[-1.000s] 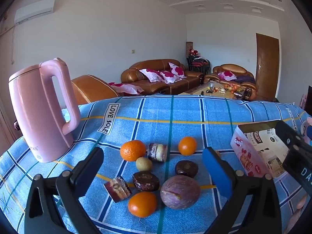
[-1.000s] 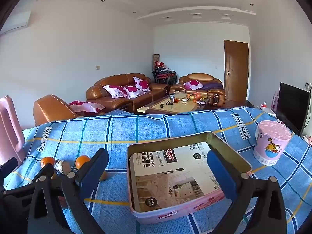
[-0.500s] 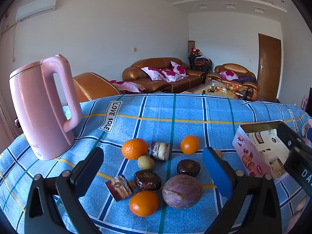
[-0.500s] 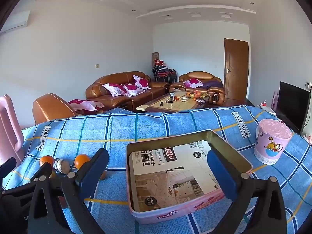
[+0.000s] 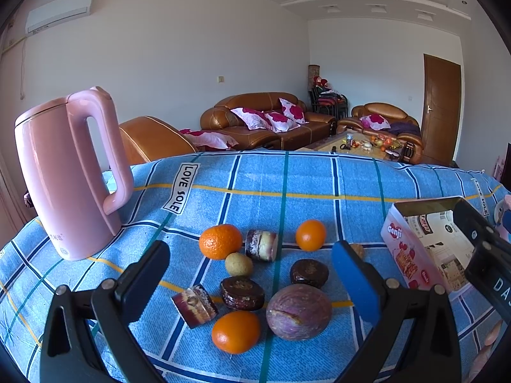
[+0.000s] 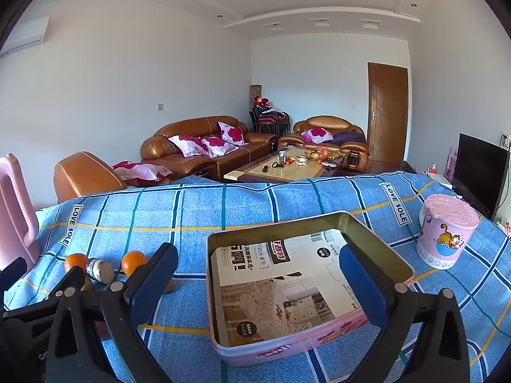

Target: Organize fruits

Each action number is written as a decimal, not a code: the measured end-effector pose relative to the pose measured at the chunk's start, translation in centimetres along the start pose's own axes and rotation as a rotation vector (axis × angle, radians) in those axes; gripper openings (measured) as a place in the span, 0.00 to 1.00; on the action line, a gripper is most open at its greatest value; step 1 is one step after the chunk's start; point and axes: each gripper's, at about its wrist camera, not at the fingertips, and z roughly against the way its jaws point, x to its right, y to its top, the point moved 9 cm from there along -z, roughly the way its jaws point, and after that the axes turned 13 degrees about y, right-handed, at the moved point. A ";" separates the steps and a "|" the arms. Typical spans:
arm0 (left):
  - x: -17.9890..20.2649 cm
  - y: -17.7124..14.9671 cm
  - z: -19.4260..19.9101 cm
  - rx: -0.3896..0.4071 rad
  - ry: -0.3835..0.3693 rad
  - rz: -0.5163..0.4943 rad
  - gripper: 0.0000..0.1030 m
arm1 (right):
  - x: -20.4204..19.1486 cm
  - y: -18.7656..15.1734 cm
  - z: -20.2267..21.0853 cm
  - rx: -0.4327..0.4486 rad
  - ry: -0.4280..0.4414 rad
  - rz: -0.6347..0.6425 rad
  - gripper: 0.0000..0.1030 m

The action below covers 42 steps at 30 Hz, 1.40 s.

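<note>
On the blue checked cloth (image 5: 262,178) lie three oranges (image 5: 220,241) (image 5: 310,235) (image 5: 236,331), a purple passion fruit (image 5: 298,311), a small yellow-green fruit (image 5: 238,264), two dark round cakes (image 5: 242,292) (image 5: 308,273) and two wrapped rolls (image 5: 261,245) (image 5: 194,305). My left gripper (image 5: 252,282) stands open above this pile, holding nothing. The pink tin box (image 6: 306,284), lined with printed paper, holds no fruit; my right gripper (image 6: 258,284) hangs open over it. In the left wrist view the pink tin box (image 5: 424,249) sits at right.
A pink kettle (image 5: 68,175) stands at the left of the table. A pink lidded cup (image 6: 445,231) stands at the far right. In the right wrist view two oranges (image 6: 134,262) show left of the tin. Sofas and a coffee table lie beyond.
The left gripper has drifted slightly, so the fruit pile sits a little higher between its fingers. The right gripper has barely moved over the tin. Nothing was taken hold of.
</note>
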 end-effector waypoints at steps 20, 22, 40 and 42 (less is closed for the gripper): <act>0.0 -0.1 0.0 -0.004 -0.001 -0.001 1.00 | -0.4 0.1 0.1 0.001 0.013 0.004 0.99; 0.0 -0.1 0.0 -0.005 -0.001 -0.001 1.00 | -0.5 0.1 0.1 0.001 0.017 0.007 0.99; 0.2 -0.6 0.2 -0.015 -0.004 -0.005 1.00 | -0.8 0.0 0.0 -0.008 0.035 0.019 0.99; 0.1 -0.7 0.1 -0.024 -0.004 -0.006 1.00 | -0.9 0.0 0.0 -0.009 0.037 0.023 0.99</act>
